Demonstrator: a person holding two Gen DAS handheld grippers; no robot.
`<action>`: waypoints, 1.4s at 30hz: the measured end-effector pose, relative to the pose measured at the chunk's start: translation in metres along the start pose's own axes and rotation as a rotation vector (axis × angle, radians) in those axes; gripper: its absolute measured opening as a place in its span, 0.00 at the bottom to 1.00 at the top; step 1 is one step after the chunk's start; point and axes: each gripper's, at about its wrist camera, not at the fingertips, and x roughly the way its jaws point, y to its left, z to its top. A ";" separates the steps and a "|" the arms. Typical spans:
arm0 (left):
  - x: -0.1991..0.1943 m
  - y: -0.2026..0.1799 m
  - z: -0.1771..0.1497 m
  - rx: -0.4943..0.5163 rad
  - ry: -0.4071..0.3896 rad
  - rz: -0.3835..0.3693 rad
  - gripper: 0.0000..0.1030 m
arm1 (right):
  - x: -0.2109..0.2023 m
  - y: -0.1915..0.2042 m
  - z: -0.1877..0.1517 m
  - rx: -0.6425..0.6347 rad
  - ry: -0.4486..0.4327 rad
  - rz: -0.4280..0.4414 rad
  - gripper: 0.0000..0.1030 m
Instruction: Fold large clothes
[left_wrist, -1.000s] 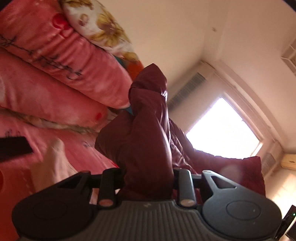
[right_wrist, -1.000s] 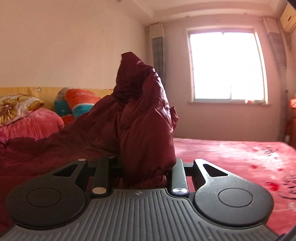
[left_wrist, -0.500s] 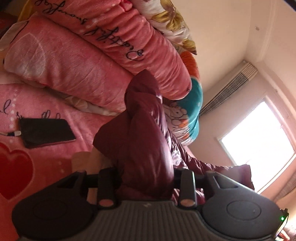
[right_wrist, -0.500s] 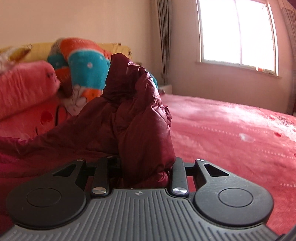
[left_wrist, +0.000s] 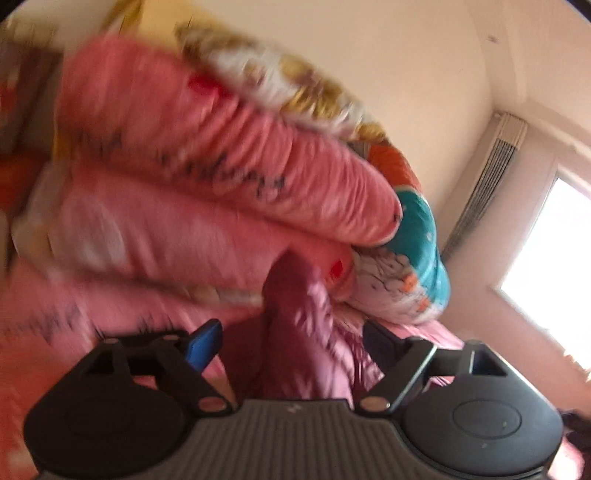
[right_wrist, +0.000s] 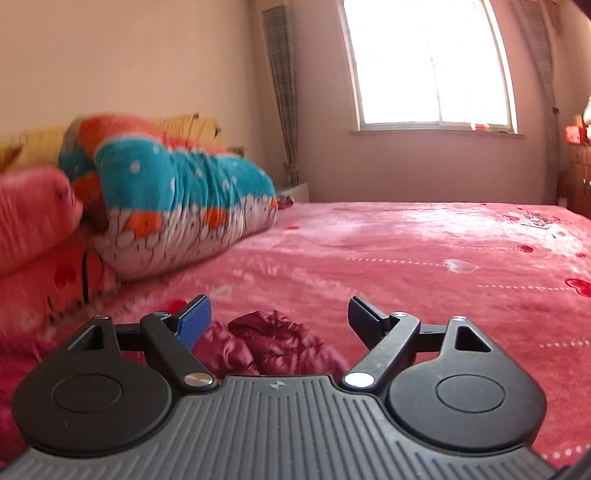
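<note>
Maroon jacket (right_wrist: 280, 341) lies bunched on the pink bed (right_wrist: 424, 251), between both tongs; left tongs (left_wrist: 291, 341) and right tongs (right_wrist: 279, 319) have just been opening, wide now, gripping nothing.

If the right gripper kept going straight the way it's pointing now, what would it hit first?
Probably the maroon jacket, bunched on the bed just ahead of the open right gripper; past it only pink bedspread, though depth is unclear.
</note>
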 end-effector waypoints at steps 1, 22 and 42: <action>-0.005 -0.003 0.003 0.011 -0.017 0.005 0.84 | -0.012 -0.006 0.002 0.010 -0.013 -0.001 0.99; -0.161 -0.102 -0.070 0.460 0.106 -0.160 0.99 | -0.264 -0.113 -0.142 0.179 0.201 -0.114 1.00; -0.336 -0.131 -0.089 0.574 0.184 -0.312 0.99 | -0.431 -0.093 -0.104 0.070 0.068 -0.092 1.00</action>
